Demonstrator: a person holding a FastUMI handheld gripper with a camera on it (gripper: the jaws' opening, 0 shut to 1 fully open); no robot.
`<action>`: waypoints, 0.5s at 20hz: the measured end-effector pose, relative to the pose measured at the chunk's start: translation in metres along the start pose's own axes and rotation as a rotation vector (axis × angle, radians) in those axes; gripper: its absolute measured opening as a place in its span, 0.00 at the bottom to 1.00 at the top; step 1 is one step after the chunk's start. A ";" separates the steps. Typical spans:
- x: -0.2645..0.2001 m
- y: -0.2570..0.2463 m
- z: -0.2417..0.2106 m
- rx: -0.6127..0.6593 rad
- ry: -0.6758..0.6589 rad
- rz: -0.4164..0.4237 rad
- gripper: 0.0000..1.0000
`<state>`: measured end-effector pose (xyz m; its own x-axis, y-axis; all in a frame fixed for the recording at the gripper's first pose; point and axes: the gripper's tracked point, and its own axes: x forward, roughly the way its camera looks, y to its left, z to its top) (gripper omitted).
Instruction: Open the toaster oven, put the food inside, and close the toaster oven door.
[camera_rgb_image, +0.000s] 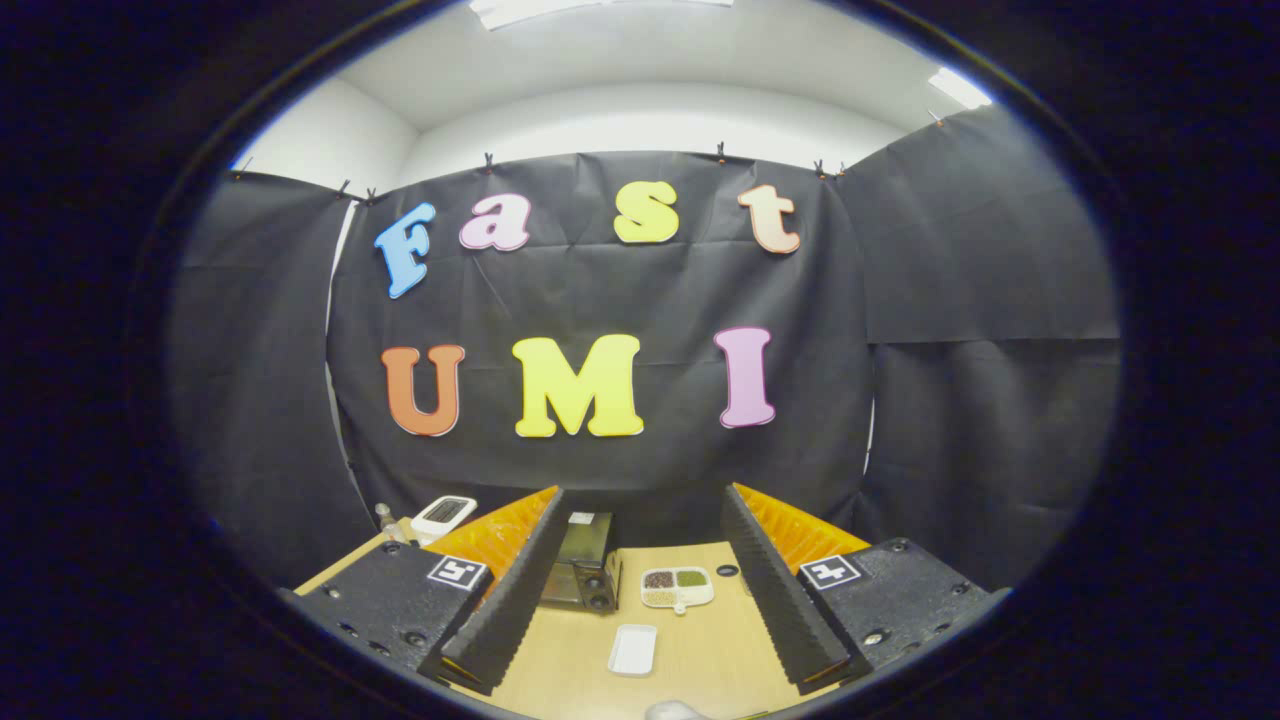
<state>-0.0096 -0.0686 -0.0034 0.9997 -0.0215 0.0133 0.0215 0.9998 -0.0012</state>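
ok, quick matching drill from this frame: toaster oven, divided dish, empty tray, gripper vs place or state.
Things:
1. toaster oven
2. divided dish
3. white tray
4. gripper

Places or states:
A. open, holding nothing
B. beside the toaster oven, holding food
C. door shut, partly behind one finger
D. empty, nearer the camera than the dish

Pairs: 1-C, 2-B, 3-D, 4-A

A: What's the surface?
B: Light wood table (700, 650). Toaster oven (583, 565) sits toward the far edge, left of middle, door looks shut
A: Anything beside it?
B: Divided white dish (678, 588) with food in three compartments, just right of it. Small empty white tray (633, 650) nearer the front. White device (444, 516) at the far left corner
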 end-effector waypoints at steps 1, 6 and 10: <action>0.002 -0.004 -0.004 -0.003 0.006 -0.004 0.99; 0.003 -0.012 -0.005 0.005 0.006 -0.005 0.99; 0.009 -0.015 -0.006 -0.003 0.009 -0.009 0.99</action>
<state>-0.0009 -0.0841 -0.0094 0.9995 -0.0306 0.0042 0.0306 0.9995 -0.0038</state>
